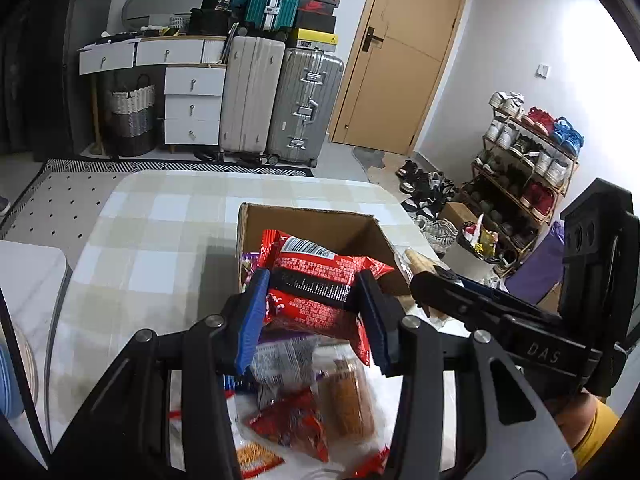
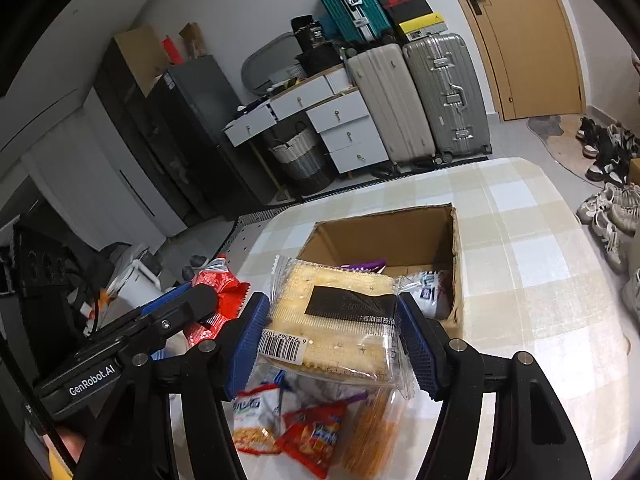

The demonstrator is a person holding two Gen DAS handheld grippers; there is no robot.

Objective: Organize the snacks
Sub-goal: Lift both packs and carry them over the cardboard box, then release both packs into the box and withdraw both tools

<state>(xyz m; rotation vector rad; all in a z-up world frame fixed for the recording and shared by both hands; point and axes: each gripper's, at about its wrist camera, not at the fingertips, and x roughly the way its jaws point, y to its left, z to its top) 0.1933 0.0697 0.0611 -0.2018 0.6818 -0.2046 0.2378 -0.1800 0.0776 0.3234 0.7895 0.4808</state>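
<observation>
My left gripper (image 1: 314, 316) is shut on a red snack packet (image 1: 316, 292), held above the table just in front of the open cardboard box (image 1: 320, 224). My right gripper (image 2: 332, 336) is shut on a clear pack of crackers (image 2: 332, 320) with a barcode, also raised before the cardboard box (image 2: 456, 248). A purple packet (image 2: 362, 267) and a white one (image 2: 430, 286) lie inside the box. Several loose snack packets (image 2: 316, 436) lie on the table under both grippers. The right gripper's body (image 1: 500, 316) shows beside the box in the left wrist view.
The table (image 1: 160, 232) has a checked cloth. Behind it stand suitcases (image 1: 280, 96), a white drawer unit (image 1: 192, 104) and a woven basket (image 1: 132, 116). A shoe rack (image 1: 524, 156) and loose shoes (image 2: 612, 216) are on the right near a wooden door (image 1: 400, 56).
</observation>
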